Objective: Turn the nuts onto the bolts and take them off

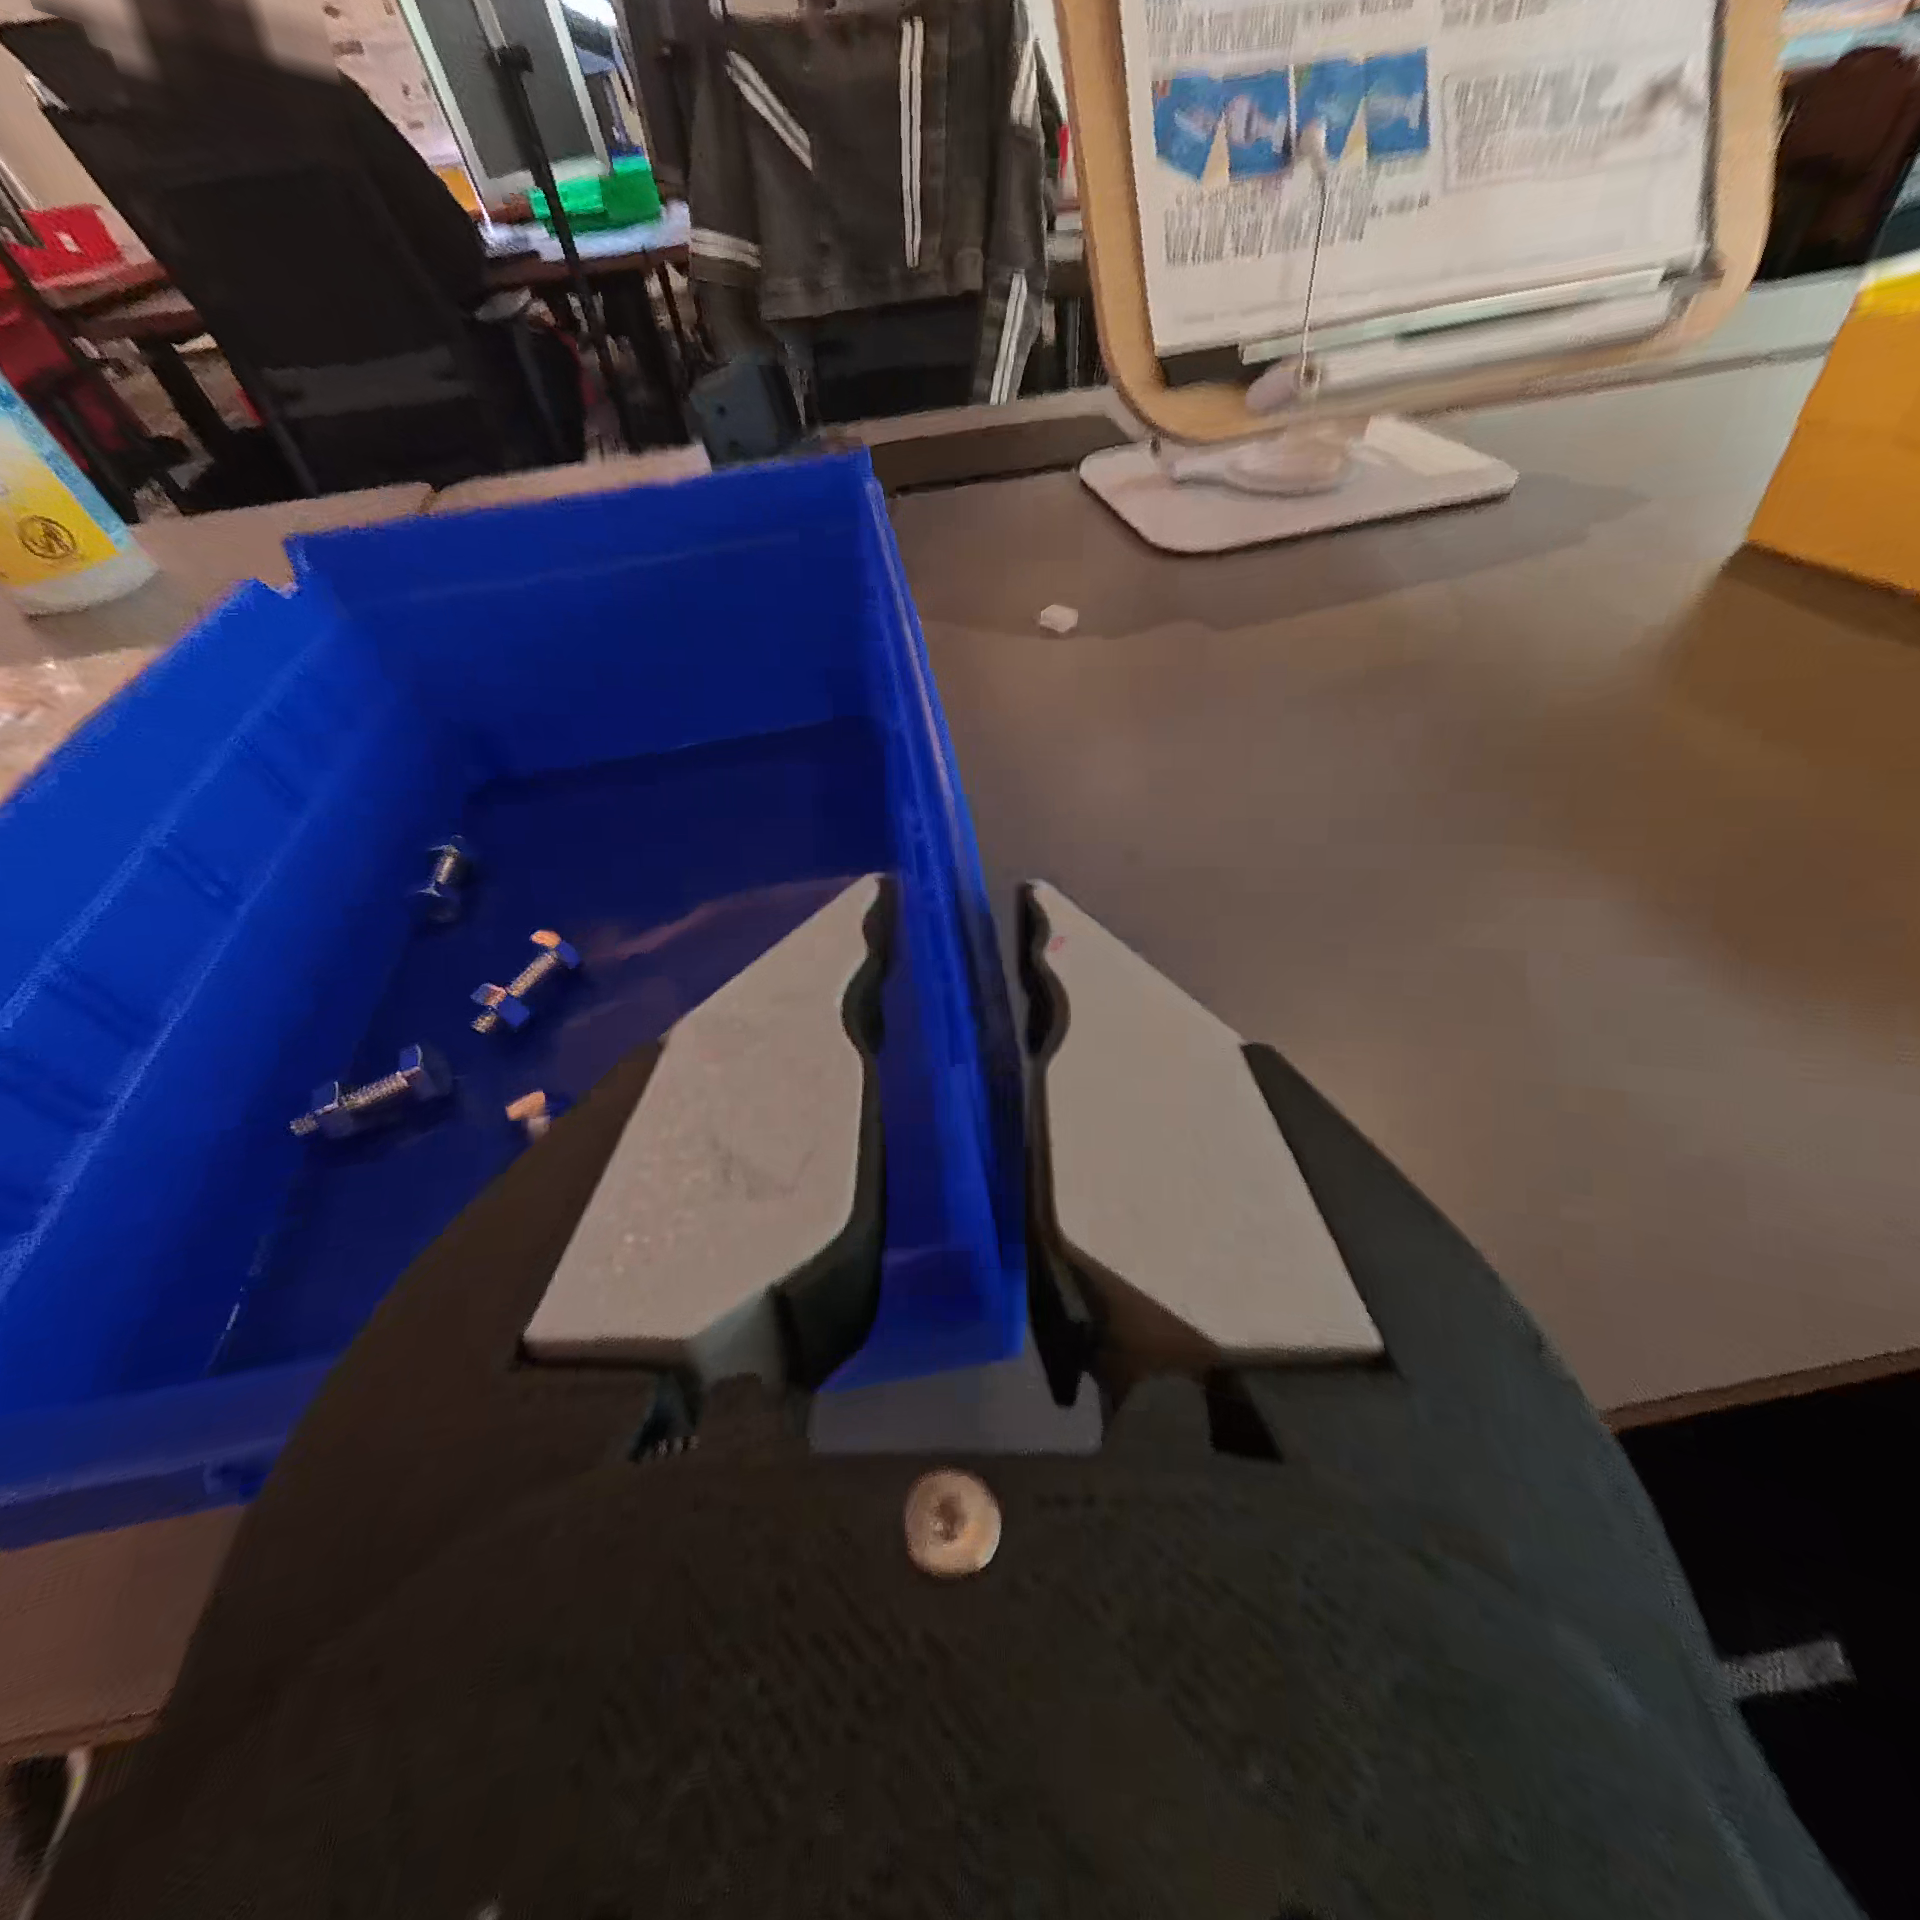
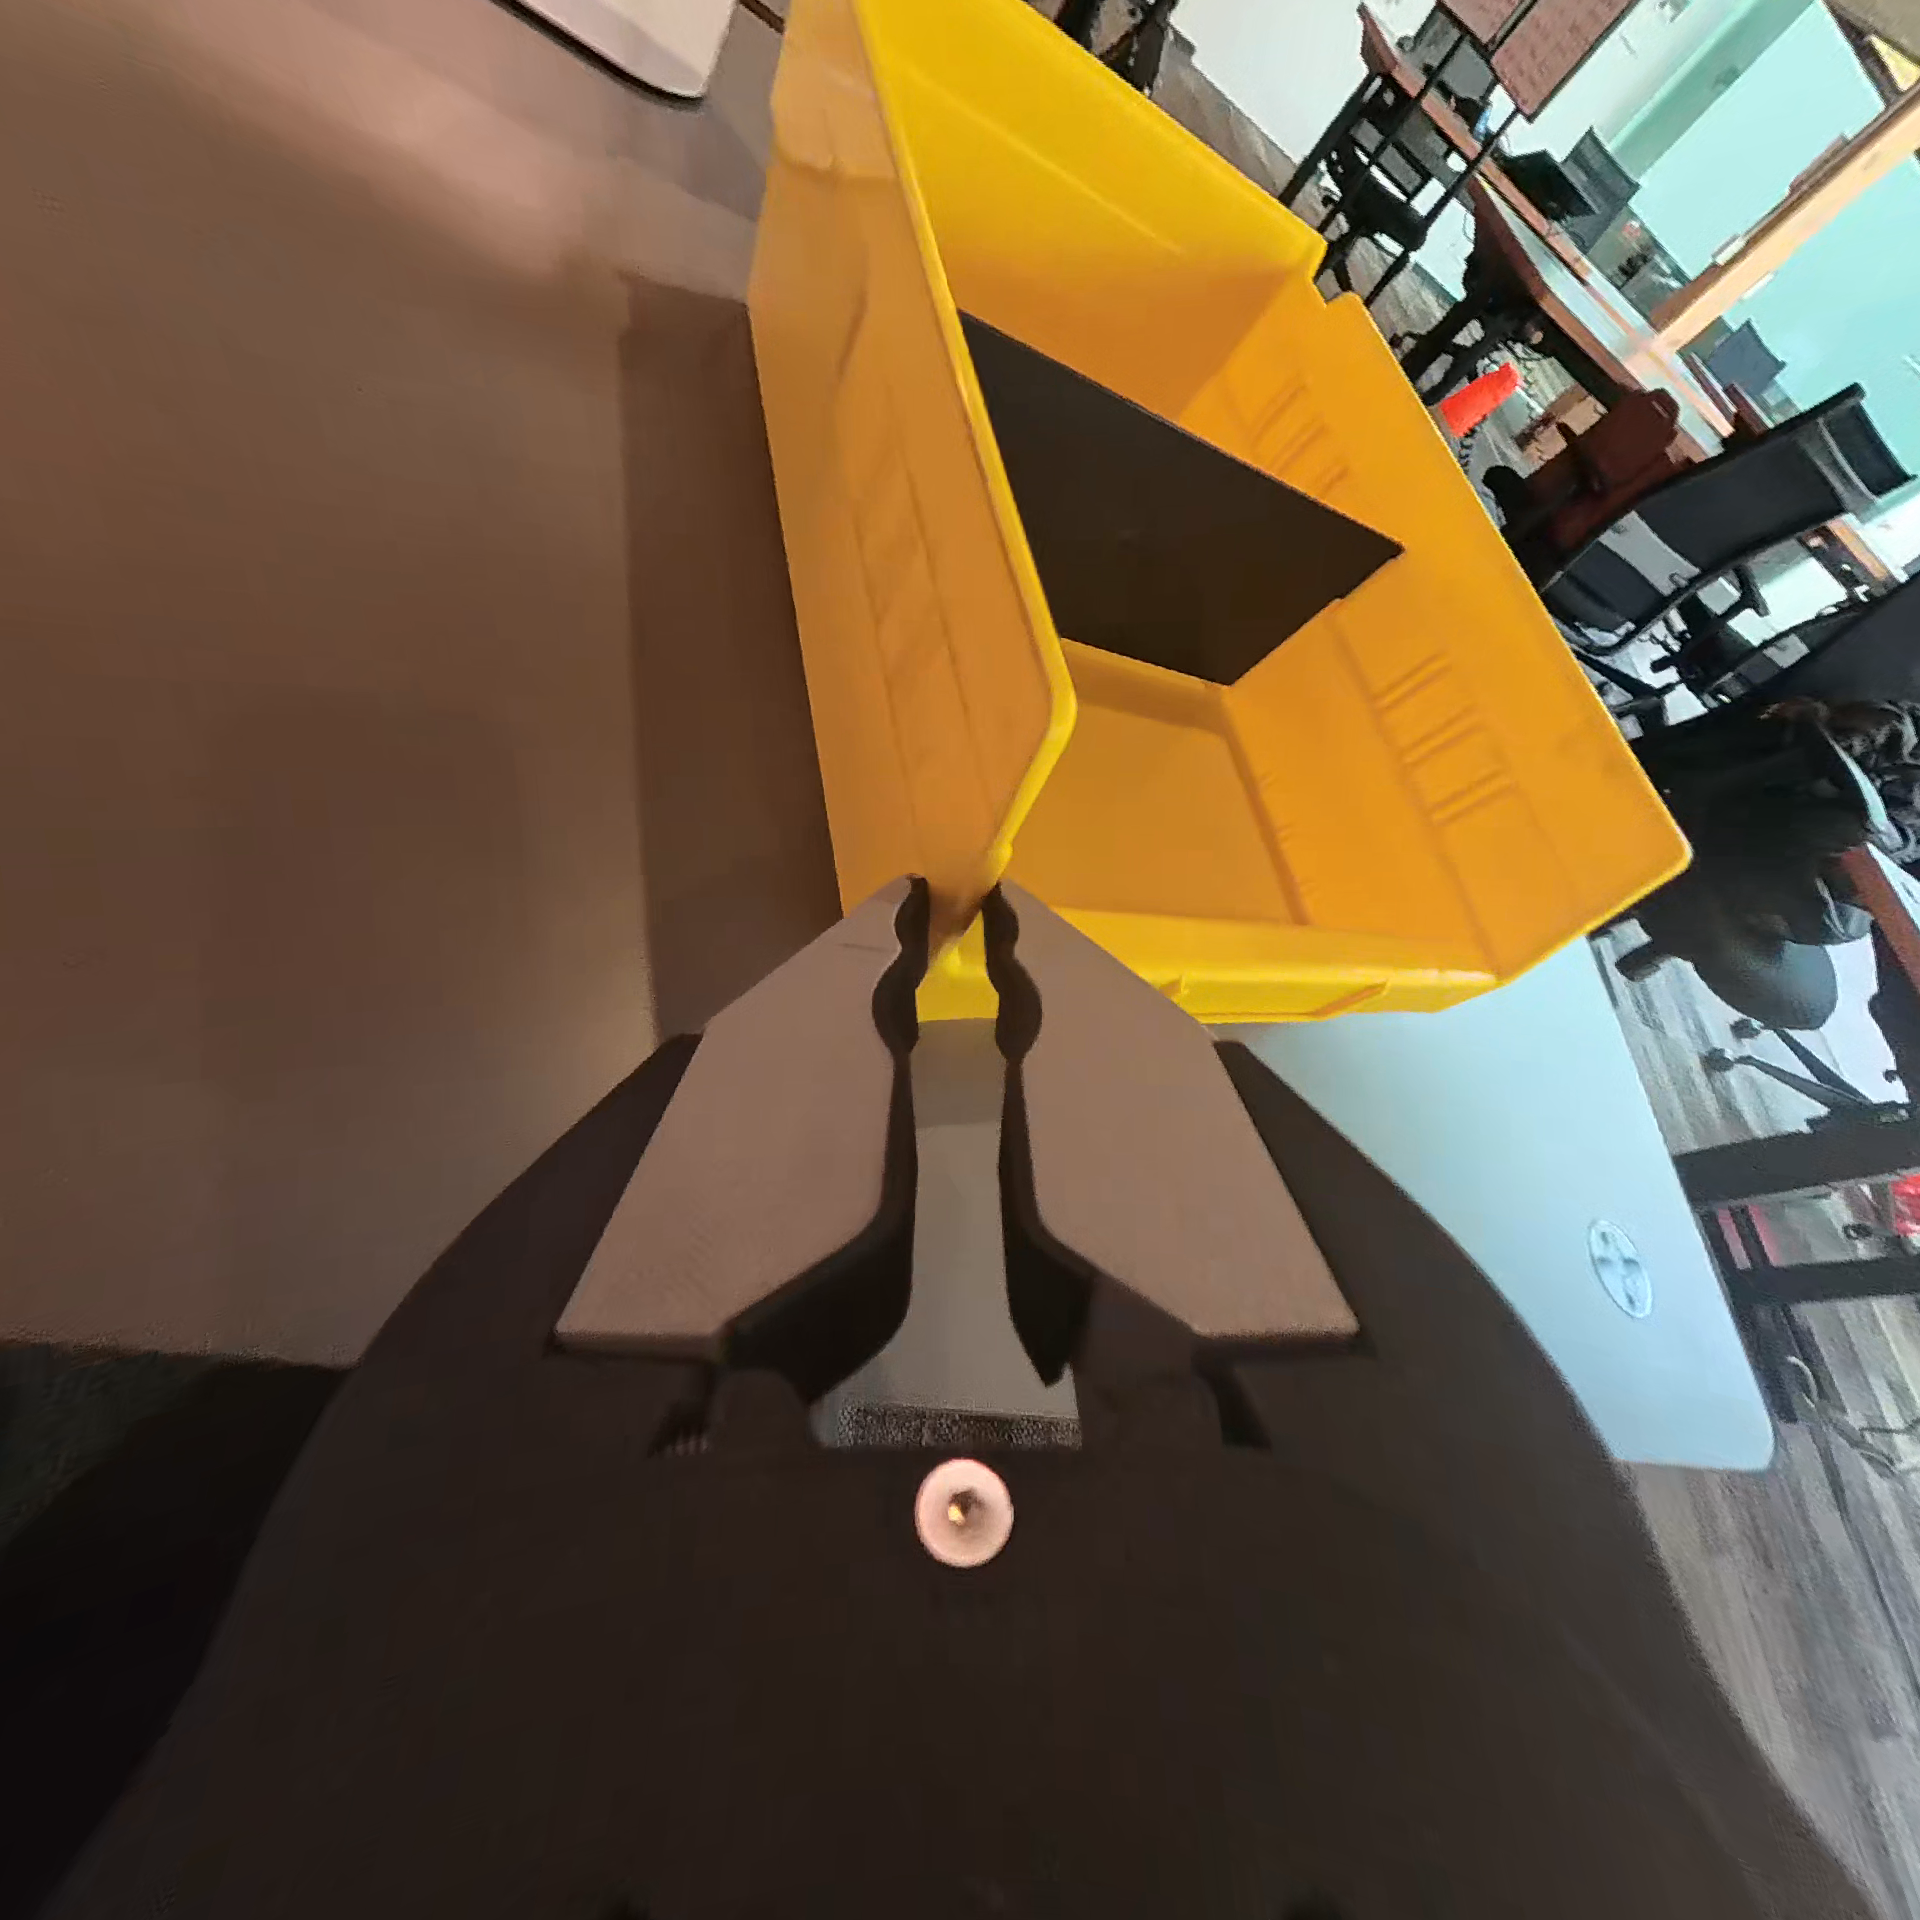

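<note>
Left wrist view: your left gripper (image 1: 953, 894) straddles the blue bin (image 1: 644, 665) wall, seemingly clamped | right gripper (image 2: 954, 899) pinches the yellow bin (image 2: 1351, 790) corner | keep both bins level near the table (image 1: 1403, 883) edge so bolts (image 1: 525, 992) stay put.

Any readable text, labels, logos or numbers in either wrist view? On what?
Wood-framed printed sheet on a white stand: text lines and blue pictures, too blurred to read.
White-and-yellow bottle at the left edge: label with a round emblem, blurred and unreadable.
White tabletop: small round blue emblem, no letters legible.
Blue plastic bin and yellow plastic bin: no markings seen.
</note>
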Motion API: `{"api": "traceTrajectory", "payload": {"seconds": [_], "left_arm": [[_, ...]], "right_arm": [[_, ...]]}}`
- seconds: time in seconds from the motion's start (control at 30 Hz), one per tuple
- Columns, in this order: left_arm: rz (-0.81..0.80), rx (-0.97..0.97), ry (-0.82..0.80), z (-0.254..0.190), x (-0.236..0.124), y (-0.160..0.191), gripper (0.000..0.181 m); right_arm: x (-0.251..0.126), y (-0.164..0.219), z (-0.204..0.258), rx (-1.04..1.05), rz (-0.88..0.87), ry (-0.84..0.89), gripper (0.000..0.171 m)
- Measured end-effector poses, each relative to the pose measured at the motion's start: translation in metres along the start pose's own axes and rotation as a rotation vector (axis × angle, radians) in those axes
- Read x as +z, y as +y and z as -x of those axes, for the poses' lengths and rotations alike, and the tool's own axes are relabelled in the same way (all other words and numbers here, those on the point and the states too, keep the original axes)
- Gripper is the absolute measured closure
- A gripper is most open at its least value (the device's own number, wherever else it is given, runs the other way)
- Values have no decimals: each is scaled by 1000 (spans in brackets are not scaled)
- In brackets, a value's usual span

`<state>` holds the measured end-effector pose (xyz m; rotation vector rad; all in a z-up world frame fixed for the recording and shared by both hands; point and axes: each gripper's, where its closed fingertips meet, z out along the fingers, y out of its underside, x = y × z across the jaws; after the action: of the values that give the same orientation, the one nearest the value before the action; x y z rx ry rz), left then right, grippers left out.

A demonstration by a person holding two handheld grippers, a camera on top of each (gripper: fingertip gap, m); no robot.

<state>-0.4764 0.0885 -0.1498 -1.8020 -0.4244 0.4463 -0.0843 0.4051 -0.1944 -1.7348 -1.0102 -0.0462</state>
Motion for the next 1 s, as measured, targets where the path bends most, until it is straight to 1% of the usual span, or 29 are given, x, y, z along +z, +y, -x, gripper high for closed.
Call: {"api": "traceTrajectory", "payload": {"seconds": [0.03, 0.1, 0.13, 0.17, 0.23, 0.3, 0.37, 0.4, 0.43, 0.5, 0.53, 0.63, 0.73, 0.8, 0.9, 0.93, 0.97, 1.0], "left_arm": [[-38, -10, -3, 0, -7, -11, 153], [-104, 24, -4, -5, -24, -36, 148], [-124, 49, 0, -10, -32, -48, 144], [-142, 68, 22, -17, -39, -60, 140], [-176, 72, 124, -44, -48, -77, 140], [-186, 74, 245, -79, -43, -84, 140], [-135, 87, 347, -115, -20, -75, 138], [-103, 94, 385, -130, -4, -68, 138], [-74, 103, 413, -144, 16, -61, 139], [-8, 115, 449, -166, 57, -47, 144], [12, 122, 454, -174, 79, -42, 145], [34, 156, 398, -177, 141, -42, 152], [21, 174, 382, -176, 187, -52, 155], [11, 179, 385, -173, 209, -59, 154], [-13, 161, 429, -175, 221, -61, 157], [-16, 150, 440, -175, 222, -59, 165], [-4, 118, 471, -178, 220, -57, 167], [23, 78, 527, -185, 216, -56, 163]], "right_arm": [[2, 1, -3, 3, 10, 9, 164], [1, 0, -3, 21, 22, -23, 164], [-5, -3, -1, 32, 18, -57, 161], [-16, -12, 0, 45, -20, -87, 154], [-48, -42, 3, 59, -150, -143, 152], [-76, -76, 16, 73, -263, -235, 156], [-90, -103, 42, 101, -326, -372, 158], [-89, -111, 59, 105, -318, -449, 154], [-84, -115, 80, 100, -282, -542, 147], [-70, -121, 124, 88, -191, -731, 139], [-57, -127, 139, 93, -163, -770, 135], [-6, -152, 163, 110, -183, -752, 130], [46, -172, 186, 103, -172, -748, 128], [85, -183, 195, 96, -176, -707, 127], [122, -189, 210, 65, -192, -725, 127], [126, -187, 214, 47, -174, -751, 128], [125, -186, 219, 49, -156, -805, 125], [122, -189, 220, 55, -182, -842, 125]]}}
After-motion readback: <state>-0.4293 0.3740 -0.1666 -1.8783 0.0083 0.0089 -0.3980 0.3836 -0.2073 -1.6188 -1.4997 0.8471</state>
